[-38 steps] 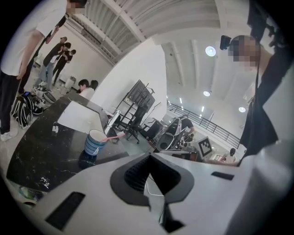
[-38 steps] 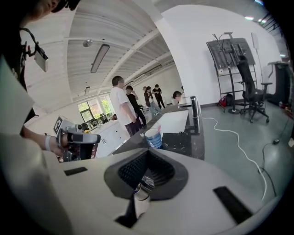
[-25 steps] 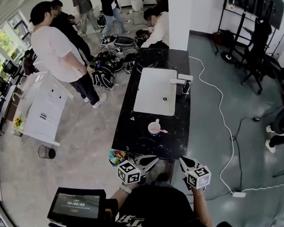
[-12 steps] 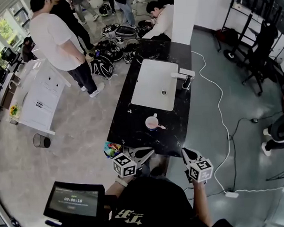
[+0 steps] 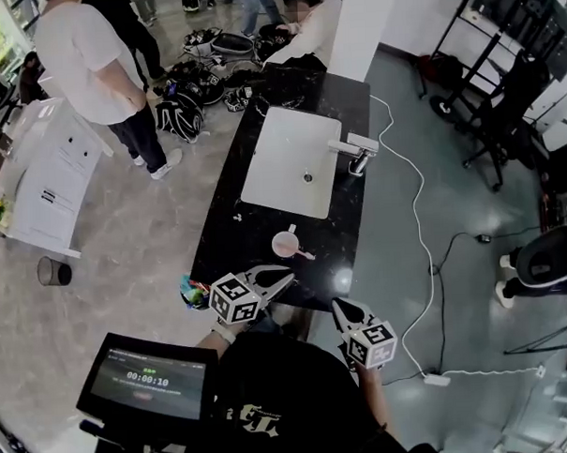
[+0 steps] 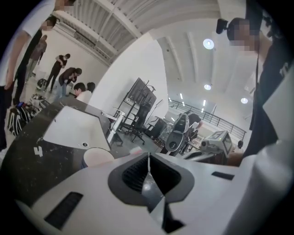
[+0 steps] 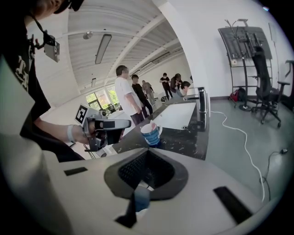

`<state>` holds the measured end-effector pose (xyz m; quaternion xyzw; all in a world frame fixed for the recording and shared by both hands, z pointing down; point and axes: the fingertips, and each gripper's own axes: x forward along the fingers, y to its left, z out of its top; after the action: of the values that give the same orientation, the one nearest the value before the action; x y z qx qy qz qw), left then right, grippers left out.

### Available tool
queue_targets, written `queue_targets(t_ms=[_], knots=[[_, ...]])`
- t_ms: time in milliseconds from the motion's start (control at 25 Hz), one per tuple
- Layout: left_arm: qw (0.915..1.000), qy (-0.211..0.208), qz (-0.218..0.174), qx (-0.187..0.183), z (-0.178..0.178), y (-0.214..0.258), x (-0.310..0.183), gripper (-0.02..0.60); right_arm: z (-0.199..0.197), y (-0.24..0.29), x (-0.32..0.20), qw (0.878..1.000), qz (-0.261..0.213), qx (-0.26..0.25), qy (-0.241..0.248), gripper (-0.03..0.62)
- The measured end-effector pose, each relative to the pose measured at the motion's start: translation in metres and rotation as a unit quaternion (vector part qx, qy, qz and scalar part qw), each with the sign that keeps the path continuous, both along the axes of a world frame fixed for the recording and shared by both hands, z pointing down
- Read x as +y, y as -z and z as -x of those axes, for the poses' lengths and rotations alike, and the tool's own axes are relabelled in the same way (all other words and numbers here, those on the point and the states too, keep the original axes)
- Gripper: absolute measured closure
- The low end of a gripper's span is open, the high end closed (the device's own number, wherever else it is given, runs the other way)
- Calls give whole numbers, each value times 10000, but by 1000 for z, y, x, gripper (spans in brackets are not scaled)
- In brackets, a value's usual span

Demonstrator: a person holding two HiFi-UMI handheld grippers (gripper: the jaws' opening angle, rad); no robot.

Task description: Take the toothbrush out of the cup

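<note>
Operator kit: black short-sleeved T-shirt (image 5: 291, 399) with white lettering (image 5: 255, 417), too smeared to read. White band (image 7: 70, 133) on the left wrist. Small dark box (image 7: 52, 49) on a neck strap, probably a camera.

Left gripper (image 5: 287, 273) and right gripper (image 5: 336, 305) are the same build. Each has a matte white shell tapering to a point and dark ribbed pads (image 7: 132, 172) lining the jaw pocket. Black rectangular slots (image 7: 228, 198) sit either side on the top face. Each carries a white marker cube (image 5: 232, 299) with black square codes on every visible face. In the right gripper view, the left unit's handle section is black.
</note>
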<state>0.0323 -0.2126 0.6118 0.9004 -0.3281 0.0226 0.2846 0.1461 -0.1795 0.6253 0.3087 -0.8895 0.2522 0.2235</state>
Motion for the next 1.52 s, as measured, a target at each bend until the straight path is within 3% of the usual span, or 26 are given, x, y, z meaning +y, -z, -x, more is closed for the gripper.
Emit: queue_targets(t_ms=[160, 320, 520, 640, 840, 960, 1160, 1520], knots=[[9988, -130, -120, -458, 12, -9, -22, 575, -6, 2, -19, 9994, 4, 56, -338, 606], [9973, -312, -72, -658, 21, -20, -48, 571, -13, 2, -42, 9971, 28, 148, -741, 606], [9940, -581, -139, -913, 18, -27, -54, 504, -26, -2, -33, 9938, 109, 252, -1080, 606], [9870, -937, -341, -1259, 12, -31, -49, 487, -28, -4, -23, 9923, 145, 274, -1203, 606], [9663, -1510, -688, -1966, 13, -35, -58, 488, -22, -1, -21, 9906, 215, 307, -1315, 606], [9469, -1985, -937, -2349, 14, -45, -61, 488, -15, -4, -18, 9893, 220, 354, -1396, 606], [8996, -3008, -1174, -2940, 10, -65, -69, 488, -15, -9, -22, 9858, 313, 413, -1599, 606], [8235, -4110, -1523, -3603, 7, -87, -69, 488, -22, -15, -10, 9797, 433, 472, -1901, 606]])
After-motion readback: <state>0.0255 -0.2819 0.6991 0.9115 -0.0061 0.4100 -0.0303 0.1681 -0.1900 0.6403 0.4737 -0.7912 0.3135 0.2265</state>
